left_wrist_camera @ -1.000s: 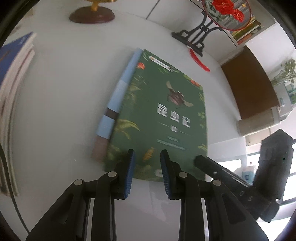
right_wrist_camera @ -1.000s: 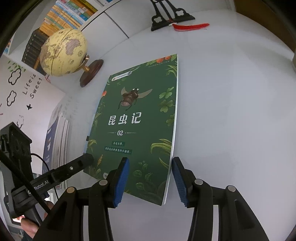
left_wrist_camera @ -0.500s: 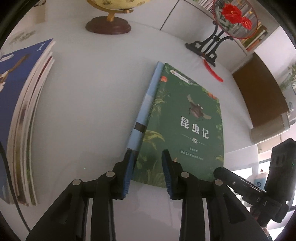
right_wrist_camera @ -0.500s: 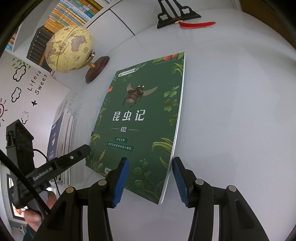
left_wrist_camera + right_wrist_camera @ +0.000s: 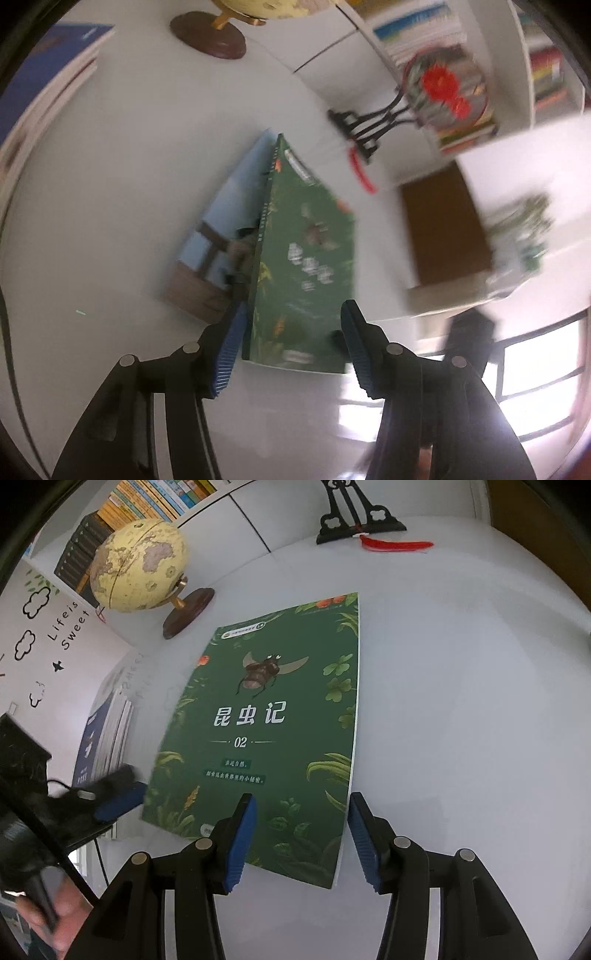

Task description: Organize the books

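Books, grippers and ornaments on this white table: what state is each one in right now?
green book: closed, cover up, lying on another book.
light blue book: closed, flat beneath the green one.
stack of books: piled at the table's edge.
globe: upright on its stand.
left gripper: open, jaws just widened, straddling the green book's near edge.
right gripper: open over the green book's corner.
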Action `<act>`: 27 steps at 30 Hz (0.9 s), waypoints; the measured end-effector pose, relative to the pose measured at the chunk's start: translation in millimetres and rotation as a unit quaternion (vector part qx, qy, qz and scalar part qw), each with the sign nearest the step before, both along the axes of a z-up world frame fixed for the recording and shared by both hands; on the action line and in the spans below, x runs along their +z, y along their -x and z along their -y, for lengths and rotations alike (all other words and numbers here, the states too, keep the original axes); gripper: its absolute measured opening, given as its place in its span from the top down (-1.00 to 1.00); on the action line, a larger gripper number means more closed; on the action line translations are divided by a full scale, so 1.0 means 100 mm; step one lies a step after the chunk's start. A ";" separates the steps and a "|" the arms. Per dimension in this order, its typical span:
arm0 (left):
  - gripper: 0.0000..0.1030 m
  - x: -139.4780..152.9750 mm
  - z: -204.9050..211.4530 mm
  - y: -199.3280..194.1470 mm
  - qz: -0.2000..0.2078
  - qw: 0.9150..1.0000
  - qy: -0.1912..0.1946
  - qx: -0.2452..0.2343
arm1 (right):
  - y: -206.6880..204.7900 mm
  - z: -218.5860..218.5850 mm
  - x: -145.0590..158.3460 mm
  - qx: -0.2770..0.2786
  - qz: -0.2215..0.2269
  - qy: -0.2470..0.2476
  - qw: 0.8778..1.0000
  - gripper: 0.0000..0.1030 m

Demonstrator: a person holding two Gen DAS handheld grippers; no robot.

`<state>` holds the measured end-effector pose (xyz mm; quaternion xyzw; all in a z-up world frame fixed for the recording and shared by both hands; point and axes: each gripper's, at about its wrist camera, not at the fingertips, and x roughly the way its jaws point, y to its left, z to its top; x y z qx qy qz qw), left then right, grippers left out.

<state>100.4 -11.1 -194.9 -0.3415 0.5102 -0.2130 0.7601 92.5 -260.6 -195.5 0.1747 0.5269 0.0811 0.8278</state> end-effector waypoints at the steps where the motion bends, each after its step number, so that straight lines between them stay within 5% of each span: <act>1: 0.18 0.01 -0.01 0.00 0.000 1.000 0.001 0.003 | 0.00 0.03 0.00 0.002 0.001 -0.004 1.000 0.02; 6: 0.27 -0.11 0.07 -0.02 -0.006 0.999 -0.044 0.025 | 0.01 0.01 -0.01 0.010 0.006 0.003 1.000 0.02; 13: 0.29 -0.18 0.02 0.02 -0.034 0.997 0.061 0.035 | 0.01 0.20 -0.02 -0.021 -0.001 -0.018 1.000 0.01; 19: 0.29 -0.24 0.09 0.00 -0.040 0.998 0.022 0.035 | 0.03 0.21 -0.01 -0.023 0.002 -0.012 1.000 0.01; 23: 0.30 -0.40 -0.07 0.03 -0.077 0.985 0.141 0.062 | 0.03 0.21 -0.01 -0.034 0.002 -0.010 0.999 0.01; 27: 0.30 -0.48 -0.12 0.04 -0.094 0.972 0.203 0.072 | 0.04 0.27 -0.06 -0.046 -0.001 -0.042 0.998 0.01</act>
